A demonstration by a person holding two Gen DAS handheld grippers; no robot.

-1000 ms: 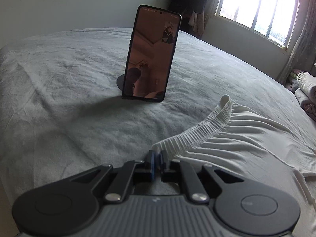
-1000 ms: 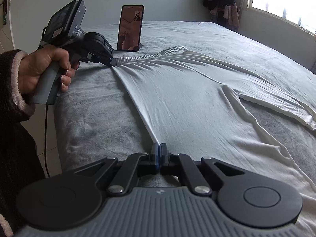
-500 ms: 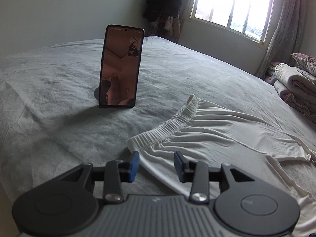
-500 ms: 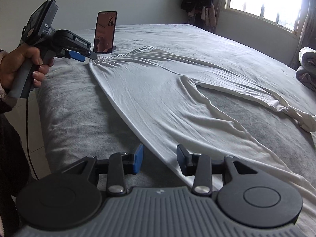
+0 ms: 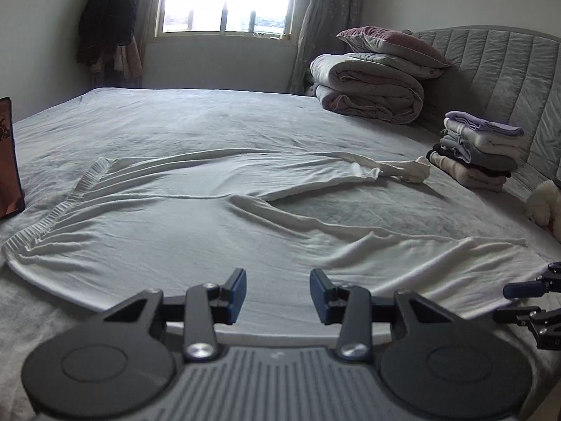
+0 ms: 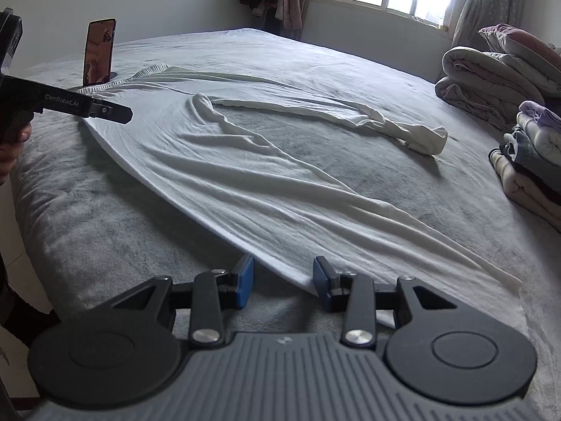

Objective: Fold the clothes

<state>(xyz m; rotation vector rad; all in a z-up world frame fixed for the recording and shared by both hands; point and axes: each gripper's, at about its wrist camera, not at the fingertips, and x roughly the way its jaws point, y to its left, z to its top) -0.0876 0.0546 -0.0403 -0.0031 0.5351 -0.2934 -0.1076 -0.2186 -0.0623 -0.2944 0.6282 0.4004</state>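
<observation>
Both tools are seen released: the left tool (image 5: 277, 293) has its blue pads parted above the near side of the white trousers (image 5: 196, 224), and the right tool (image 6: 283, 282) has its pads parted either side of the same garment's near edge, with neither pad pressed on the cloth. Their jaws have just been opening, and nothing is gripped between them. The release appears to have been made so that the garment could be left spread flat along the near edge of the bed (image 5: 196, 119) before a first fold is taken.

The trousers are laid lengthwise on the grey cover, the ribbed waistband (image 5: 52, 217) set toward the bed's left end beside a propped phone (image 6: 99, 52), and the two legs run toward the headboard end. The farther leg is ended in a bunched cuff (image 6: 426, 138), which would probably have to be smoothed. The legs are spread apart, so one is judged ready to be laid over the other.

Farther off, at the headboard end, a stack of folded clothes (image 5: 480, 151) is kept, presumably as the place for finished pieces, with rolled quilts (image 5: 368, 84) behind it.
</observation>
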